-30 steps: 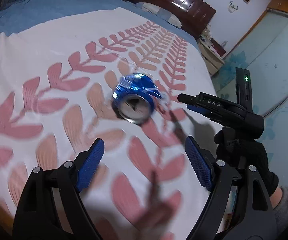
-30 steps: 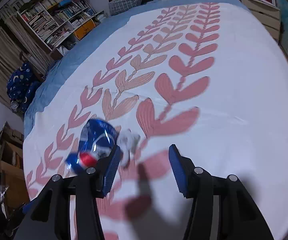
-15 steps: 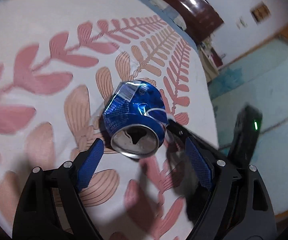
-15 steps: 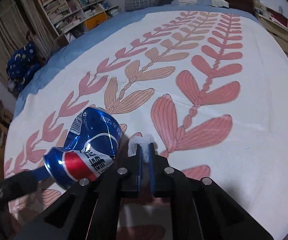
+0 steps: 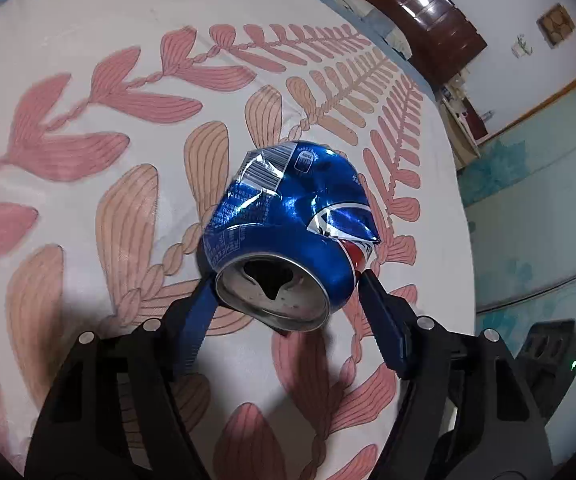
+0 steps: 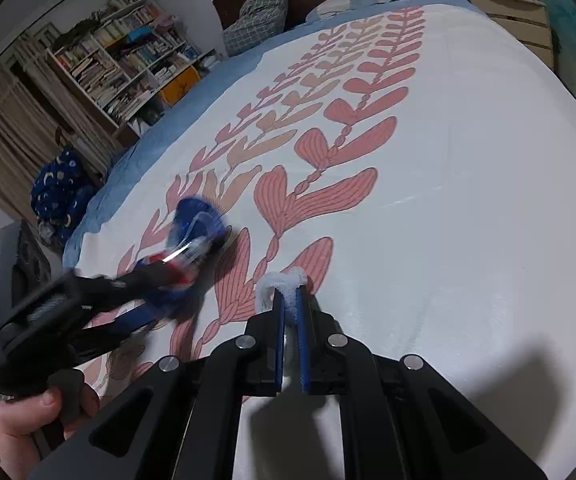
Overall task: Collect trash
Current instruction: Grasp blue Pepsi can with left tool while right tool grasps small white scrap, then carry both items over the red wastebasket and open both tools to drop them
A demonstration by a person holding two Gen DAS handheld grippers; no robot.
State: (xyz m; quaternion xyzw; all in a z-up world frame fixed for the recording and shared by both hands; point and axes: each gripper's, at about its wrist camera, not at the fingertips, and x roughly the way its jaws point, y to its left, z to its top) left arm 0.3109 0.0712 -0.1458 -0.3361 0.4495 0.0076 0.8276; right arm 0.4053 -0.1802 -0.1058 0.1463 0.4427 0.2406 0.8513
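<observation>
A crushed blue Pepsi can [image 5: 288, 232] lies on its side on the white bedspread [image 5: 68, 60], its open top toward me. My left gripper [image 5: 284, 300] has its blue pads closed against both sides of the can's top end. The can also shows blurred in the right wrist view [image 6: 196, 236], with the left gripper [image 6: 100, 296] on it. My right gripper [image 6: 290, 300] is shut on a small white wad of tissue [image 6: 280, 280], which sticks out past the fingertips, just above the bedspread [image 6: 468, 200].
The bedspread has a pink leaf pattern and covers a large bed. A dark headboard [image 5: 428, 4] and pillows [image 6: 256, 16] are at the far end. A bookshelf [image 6: 128, 64] stands to the left of the bed, a wooden nightstand [image 6: 516, 16] to the right.
My left gripper moved forward and closed on the can. My right gripper closed on the tissue wad and has lifted it away from the can.
</observation>
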